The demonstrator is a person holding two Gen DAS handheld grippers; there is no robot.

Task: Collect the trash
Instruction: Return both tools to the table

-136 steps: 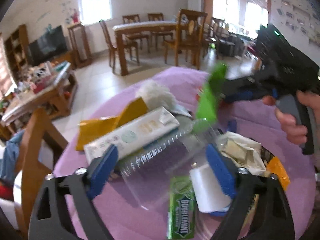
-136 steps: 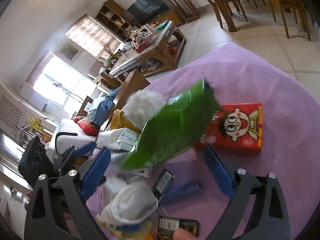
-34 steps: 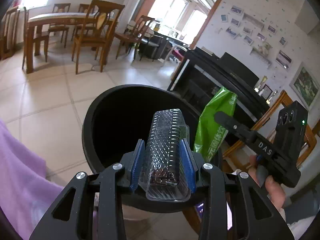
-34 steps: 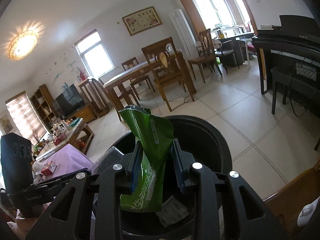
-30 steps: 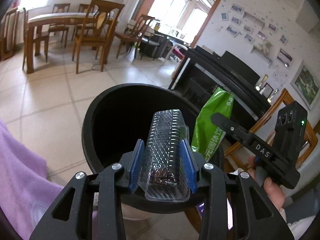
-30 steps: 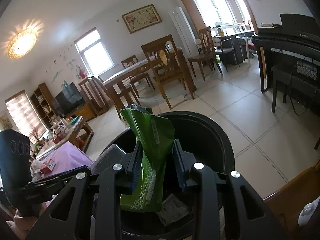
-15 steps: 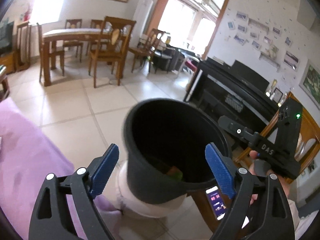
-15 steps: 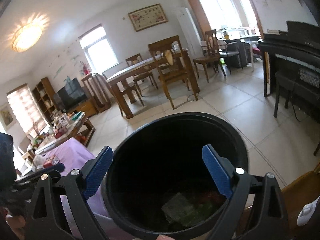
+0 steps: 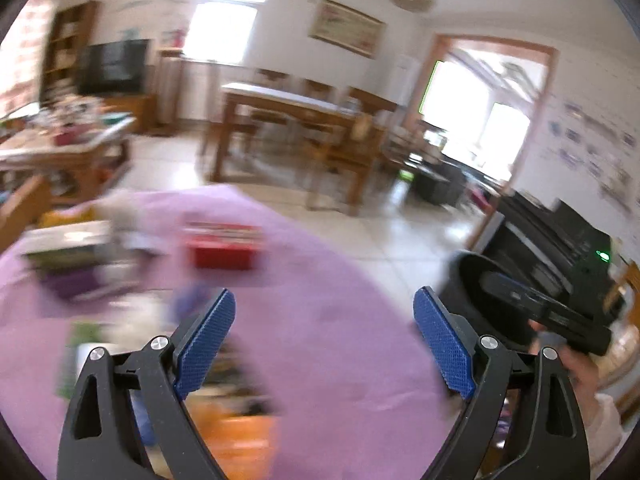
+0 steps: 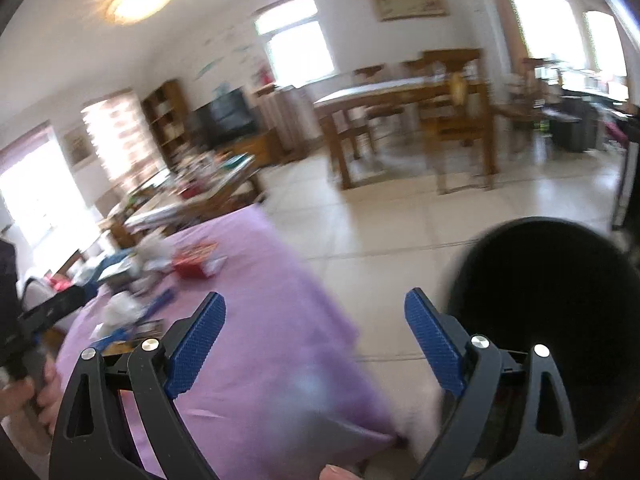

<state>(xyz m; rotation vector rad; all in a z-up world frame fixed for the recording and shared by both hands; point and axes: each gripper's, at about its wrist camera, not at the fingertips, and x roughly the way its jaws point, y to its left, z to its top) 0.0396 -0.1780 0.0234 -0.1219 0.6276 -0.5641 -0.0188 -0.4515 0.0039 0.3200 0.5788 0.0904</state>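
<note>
Both views are blurred by motion. My left gripper [image 9: 324, 336] is open and empty above the purple-covered table [image 9: 320, 344]. Trash lies on the table's left side: a red box [image 9: 224, 246], white and green packets [image 9: 68, 240] and an orange wrapper [image 9: 236, 436]. The black trash bin [image 9: 468, 280] stands on the floor at the right, partly behind my other gripper [image 9: 560, 308]. My right gripper [image 10: 314, 340] is open and empty between the table's edge [image 10: 280, 320] and the bin [image 10: 548, 320]. The red box [image 10: 196, 264] and other trash [image 10: 120, 308] show far left.
A wooden dining table with chairs [image 9: 296, 128] stands behind on the tiled floor [image 10: 380, 220]. A low cluttered table [image 9: 60, 144] and a TV [image 10: 226, 120] are at the left. A black piano [image 9: 560, 224] is behind the bin.
Both grippers have let go of their trash into the bin, the clear plastic tray and the green bag. Both have swung left from the bin toward the purple table, open.
</note>
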